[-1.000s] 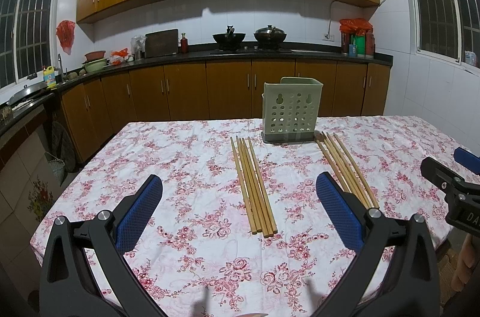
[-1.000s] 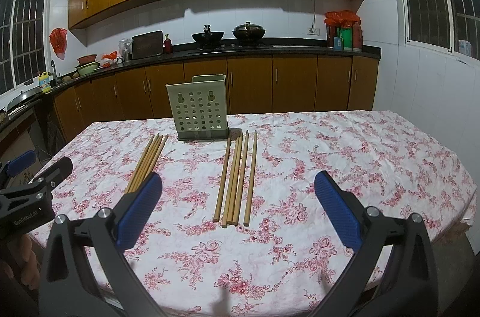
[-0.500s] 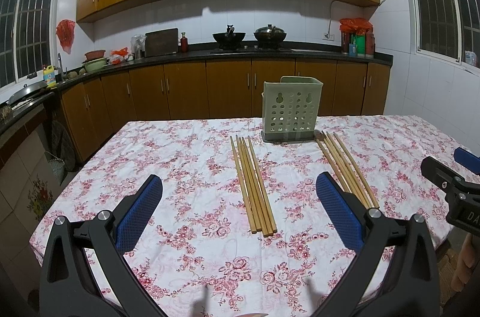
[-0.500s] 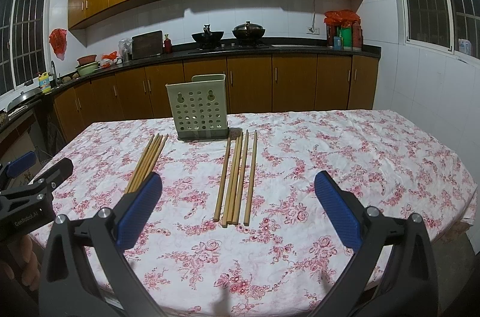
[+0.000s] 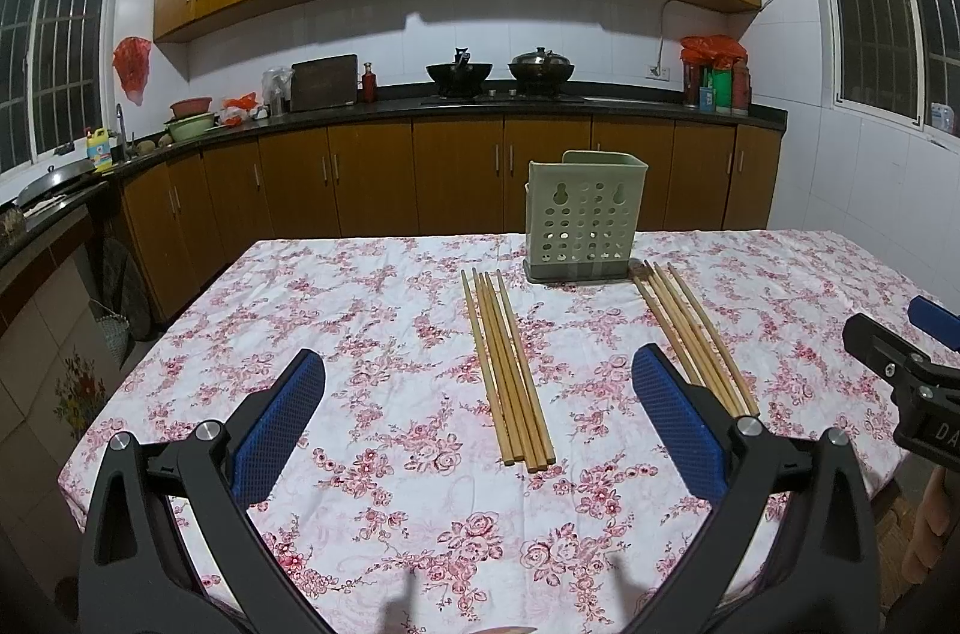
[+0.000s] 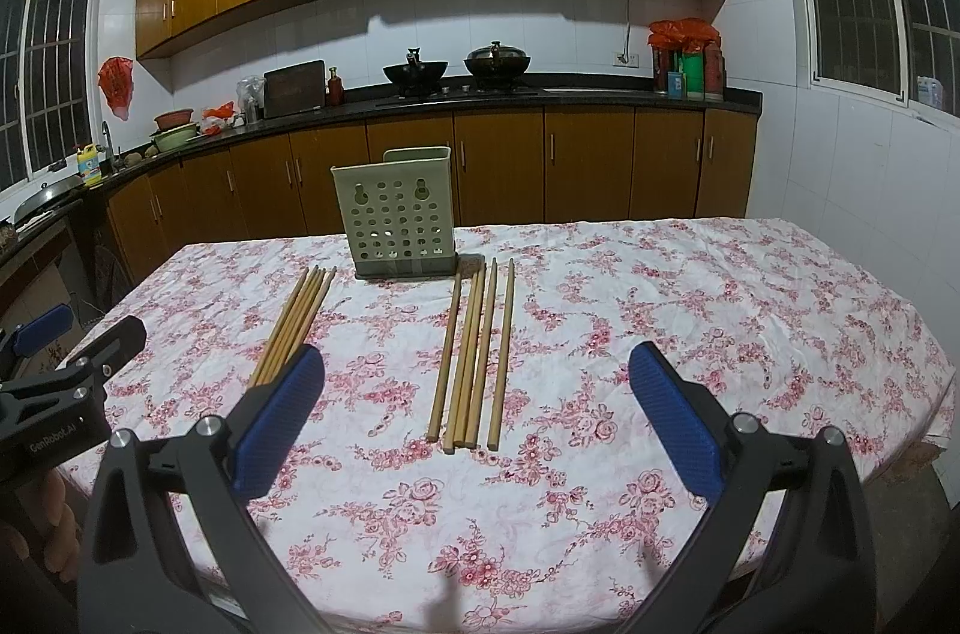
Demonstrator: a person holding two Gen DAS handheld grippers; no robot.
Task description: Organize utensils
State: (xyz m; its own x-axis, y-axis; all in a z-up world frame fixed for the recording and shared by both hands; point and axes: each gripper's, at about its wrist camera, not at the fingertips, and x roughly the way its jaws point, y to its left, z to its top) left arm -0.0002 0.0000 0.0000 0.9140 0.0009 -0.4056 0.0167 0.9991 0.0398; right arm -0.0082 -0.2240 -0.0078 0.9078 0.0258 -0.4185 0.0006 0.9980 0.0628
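Both wrist cameras looked forward from low over the near edge of the desk, facing the kitchen cabinets. The left view sat further left. Both shared the utensil holder and chopsticks.

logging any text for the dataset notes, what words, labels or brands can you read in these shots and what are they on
"GenRobot.AI": on the black body of the left claw, seen in the right wrist view.
"DA": start of a cut-off word on the black body of the right claw, seen in the left wrist view.
Yellow bottle by the sink: label too small to read.
Containers at the counter's right end: labels too blurred to read.
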